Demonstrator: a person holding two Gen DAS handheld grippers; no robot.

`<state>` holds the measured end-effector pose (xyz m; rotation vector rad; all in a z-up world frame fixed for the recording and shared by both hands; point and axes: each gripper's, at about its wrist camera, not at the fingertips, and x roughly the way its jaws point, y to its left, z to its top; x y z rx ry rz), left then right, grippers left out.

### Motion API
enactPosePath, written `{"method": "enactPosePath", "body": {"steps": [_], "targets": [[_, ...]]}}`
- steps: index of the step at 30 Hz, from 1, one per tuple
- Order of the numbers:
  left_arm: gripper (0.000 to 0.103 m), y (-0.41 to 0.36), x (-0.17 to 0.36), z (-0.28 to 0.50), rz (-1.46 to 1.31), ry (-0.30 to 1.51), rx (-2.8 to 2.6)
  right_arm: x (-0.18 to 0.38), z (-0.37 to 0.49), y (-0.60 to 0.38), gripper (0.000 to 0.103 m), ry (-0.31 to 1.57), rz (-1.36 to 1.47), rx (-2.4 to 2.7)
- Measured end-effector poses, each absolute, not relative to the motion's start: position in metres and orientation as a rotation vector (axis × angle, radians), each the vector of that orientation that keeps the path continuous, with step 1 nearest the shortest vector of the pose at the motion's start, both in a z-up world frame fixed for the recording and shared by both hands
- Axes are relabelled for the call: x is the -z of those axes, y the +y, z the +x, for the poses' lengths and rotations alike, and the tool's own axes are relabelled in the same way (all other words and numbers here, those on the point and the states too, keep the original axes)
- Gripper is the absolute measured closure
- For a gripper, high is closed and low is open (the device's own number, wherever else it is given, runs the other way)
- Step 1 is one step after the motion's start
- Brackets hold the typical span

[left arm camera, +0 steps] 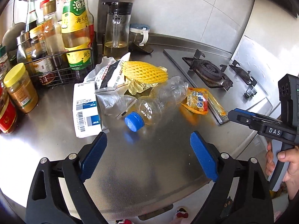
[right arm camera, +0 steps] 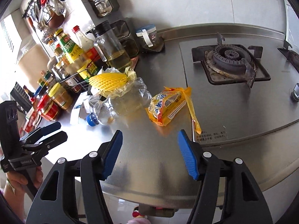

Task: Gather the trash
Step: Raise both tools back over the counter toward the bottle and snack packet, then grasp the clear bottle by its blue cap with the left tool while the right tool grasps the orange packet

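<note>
A pile of trash lies on the steel counter [left arm camera: 149,160]. It holds a crushed clear bottle [left arm camera: 158,100] with a blue cap [left arm camera: 134,121], a yellow foam net [left arm camera: 144,71], crumpled yellow paper [left arm camera: 138,87], a silver bag [left arm camera: 112,100], a white box [left arm camera: 85,110] and an orange soap wrapper [left arm camera: 198,101]. My left gripper [left arm camera: 148,140] is open and empty, just short of the bottle cap. My right gripper [right arm camera: 150,132] is open and empty, just short of the soap wrapper [right arm camera: 168,105]. The bottle [right arm camera: 123,102] and net [right arm camera: 108,81] lie to its left.
A wire rack of sauce bottles [left arm camera: 61,37] and jars [left arm camera: 20,87] stands at the left. An oil dispenser [left arm camera: 116,28] and a small jar [left arm camera: 139,34] stand behind the pile. The gas hob [right arm camera: 233,61] lies to the right. The counter's front edge [right arm camera: 168,196] is near.
</note>
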<state>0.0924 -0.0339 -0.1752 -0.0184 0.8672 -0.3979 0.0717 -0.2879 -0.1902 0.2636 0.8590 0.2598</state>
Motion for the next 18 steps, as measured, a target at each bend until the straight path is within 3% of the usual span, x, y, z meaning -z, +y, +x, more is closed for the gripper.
{"method": "enactPosePath", "body": {"steps": [18], "targets": [[0.019, -0.037, 0.212, 0.160, 0.041, 0.951, 0.596, 0.214, 0.135, -0.275, 0.056, 0.899, 0.281, -0.206]]}}
